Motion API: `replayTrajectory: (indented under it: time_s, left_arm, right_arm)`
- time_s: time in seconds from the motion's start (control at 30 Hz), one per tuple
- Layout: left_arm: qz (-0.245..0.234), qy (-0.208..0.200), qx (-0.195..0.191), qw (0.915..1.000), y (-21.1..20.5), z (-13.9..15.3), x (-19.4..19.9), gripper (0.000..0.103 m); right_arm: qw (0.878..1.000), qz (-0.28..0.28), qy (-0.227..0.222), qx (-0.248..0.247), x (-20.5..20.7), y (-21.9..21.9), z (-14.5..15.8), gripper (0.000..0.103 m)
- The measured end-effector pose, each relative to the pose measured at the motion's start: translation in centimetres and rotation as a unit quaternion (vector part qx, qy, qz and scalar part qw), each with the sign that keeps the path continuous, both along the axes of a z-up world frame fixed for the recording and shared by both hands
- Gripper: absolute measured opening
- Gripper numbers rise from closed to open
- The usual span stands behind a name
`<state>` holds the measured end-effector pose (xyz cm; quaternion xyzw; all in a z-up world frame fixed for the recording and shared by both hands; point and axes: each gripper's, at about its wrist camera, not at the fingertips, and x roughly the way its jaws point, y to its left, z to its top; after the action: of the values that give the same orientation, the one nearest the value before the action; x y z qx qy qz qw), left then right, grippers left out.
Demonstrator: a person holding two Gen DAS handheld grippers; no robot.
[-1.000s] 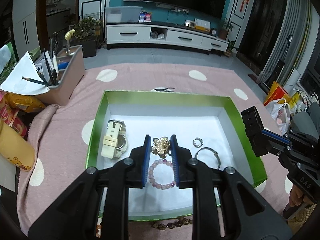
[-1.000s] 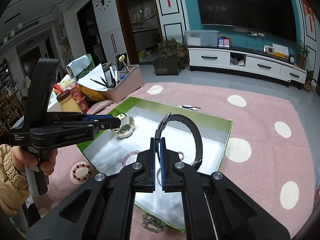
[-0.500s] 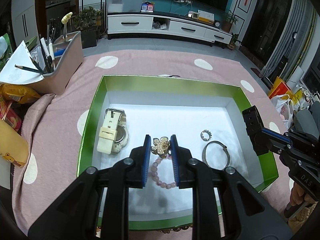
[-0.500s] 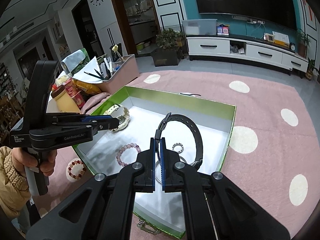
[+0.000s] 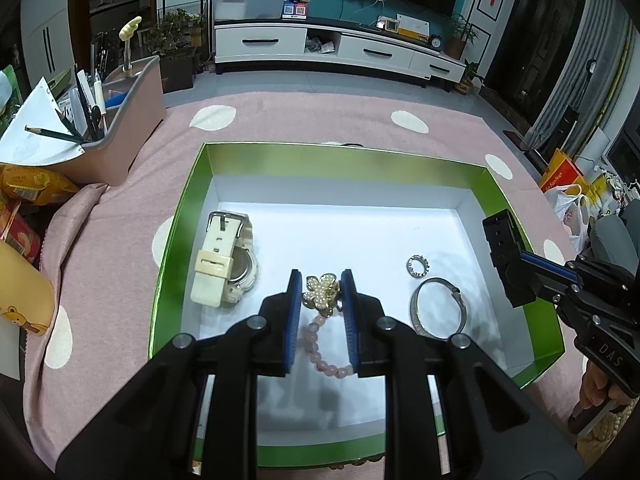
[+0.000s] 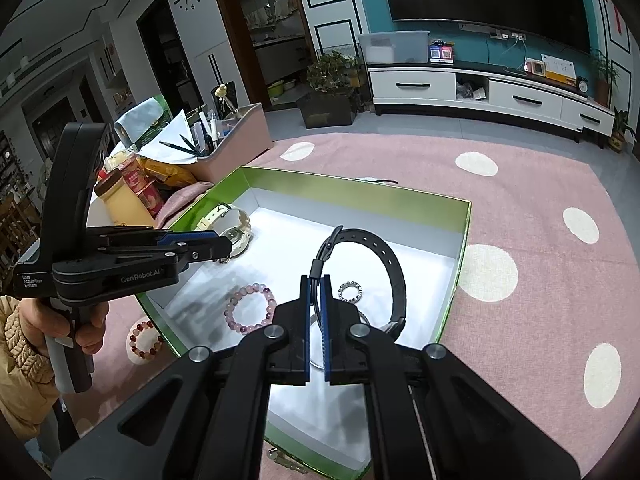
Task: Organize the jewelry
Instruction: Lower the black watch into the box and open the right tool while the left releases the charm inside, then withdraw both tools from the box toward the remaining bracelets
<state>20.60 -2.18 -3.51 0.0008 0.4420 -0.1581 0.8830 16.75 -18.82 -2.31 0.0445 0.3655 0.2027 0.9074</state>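
A green box [image 5: 182, 240] with a white floor sits on the pink dotted cloth. In it lie a cream watch [image 5: 224, 260], a pink bead bracelet [image 5: 320, 354], a small crown ring [image 5: 418, 266] and a silver bangle [image 5: 438, 314]. My left gripper [image 5: 322, 294] is shut on a gold pearl flower brooch [image 5: 322, 292], held above the box floor. My right gripper [image 6: 316, 284] is shut on a black watch strap [image 6: 384, 256], held over the box [image 6: 460, 256]; it also shows in the left wrist view [image 5: 512, 256].
A pink organiser [image 5: 120, 128] with pens and paper stands at the far left, with snack packs and a yellow bottle [image 6: 124, 204] beside it. A red bead bracelet [image 6: 144, 340] lies on the cloth outside the box. A chain [image 6: 288, 462] lies by the near box edge.
Both grippers have moved forward over the box, each keeping its hold. The box and its contents look larger and nearer.
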Motion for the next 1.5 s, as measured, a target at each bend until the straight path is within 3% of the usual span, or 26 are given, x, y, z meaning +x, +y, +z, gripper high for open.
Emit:
replayTrajectory:
  time_s: [0.17,0.47,0.8,1.17,1.5]
  left_arm:
    - [0.002,0.002,-0.006,1.0,0.3,0.0,0.1,0.027]
    - [0.01,-0.043,-0.024,0.9987,3.1,3.4,-2.3,0.066]
    - [0.094,-0.077,-0.042,0.9917,11.2,6.0,-6.9,0.07]
    - [0.14,-0.042,-0.07,0.9867,14.8,3.3,-11.8,0.07]
    - [0.131,-0.002,-0.074,0.9886,14.3,-0.2,-14.8,0.07]
  right_arm:
    - [1.0,-0.009,0.005,0.001,0.1,-0.3,-0.2,0.01]
    - [0.999,-0.018,-0.021,0.027,-1.6,-1.3,1.4,0.033]
    - [0.997,-0.031,-0.057,0.052,-5.8,-3.3,3.7,0.034]
    - [0.995,-0.04,-0.053,0.068,-9.6,-3.6,3.8,0.034]
    - [0.996,-0.049,0.0,0.069,-12.3,-3.6,0.5,0.034]
